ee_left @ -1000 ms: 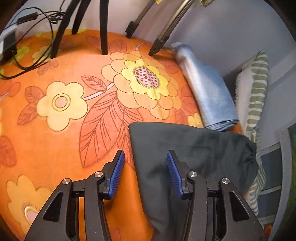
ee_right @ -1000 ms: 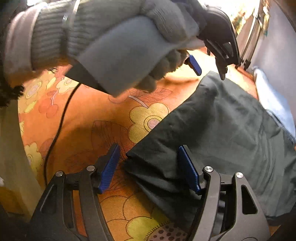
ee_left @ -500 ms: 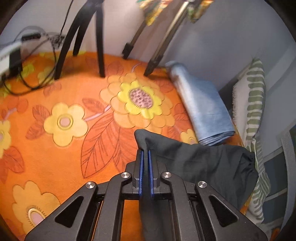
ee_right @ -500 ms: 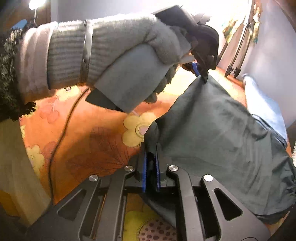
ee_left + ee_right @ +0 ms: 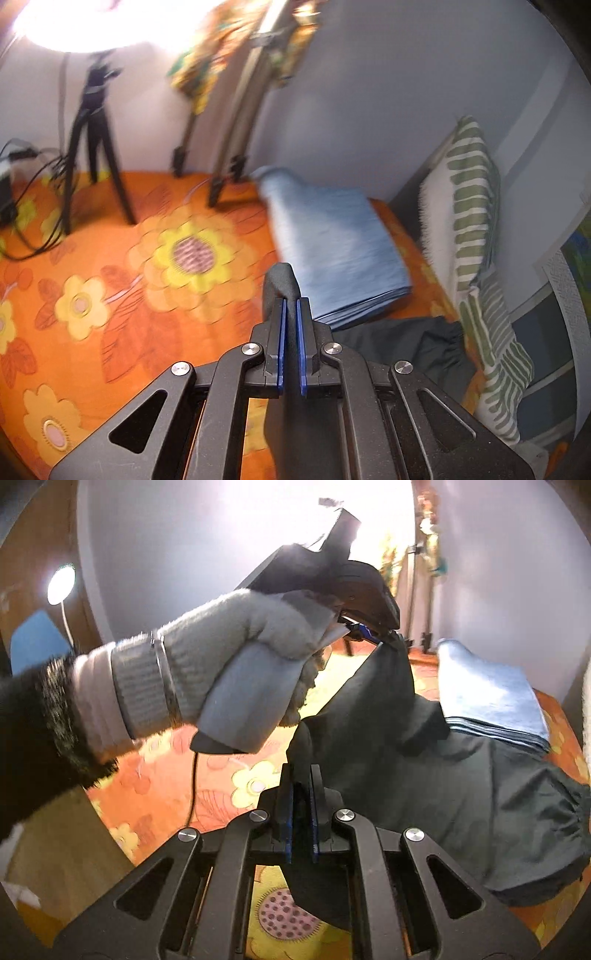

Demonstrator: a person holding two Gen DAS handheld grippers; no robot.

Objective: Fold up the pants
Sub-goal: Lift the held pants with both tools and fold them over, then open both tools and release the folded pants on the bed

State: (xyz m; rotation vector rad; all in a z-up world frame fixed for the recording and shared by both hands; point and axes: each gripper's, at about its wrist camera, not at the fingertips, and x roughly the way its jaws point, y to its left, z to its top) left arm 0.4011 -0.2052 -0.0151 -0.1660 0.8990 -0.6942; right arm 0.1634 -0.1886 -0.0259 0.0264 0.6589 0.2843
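Observation:
Dark grey-green pants point(image 5: 461, 794) lie on an orange flowered bedspread point(image 5: 110, 295), one end lifted off it by both grippers. My left gripper point(image 5: 290, 302) is shut on a corner of the pants point(image 5: 279, 278), which pokes up past its blue pads. In the right wrist view that same left gripper point(image 5: 384, 637) appears high up, held by a gloved hand point(image 5: 221, 672), with cloth hanging from it. My right gripper point(image 5: 301, 775) is shut on the near corner. The gathered waistband point(image 5: 565, 812) rests on the bed at the right.
Folded light-blue jeans point(image 5: 332, 243) lie just beyond the pants. A striped green-and-white pillow point(image 5: 469, 206) leans on the wall at the right. Tripod legs point(image 5: 107, 177) and cables point(image 5: 33, 206) stand on the far left of the bed. A bright lamp point(image 5: 85, 22) glares overhead.
Both grippers went from open over the pants' edge to shut on its corners, then rose, lifting that end of the cloth off the bedspread.

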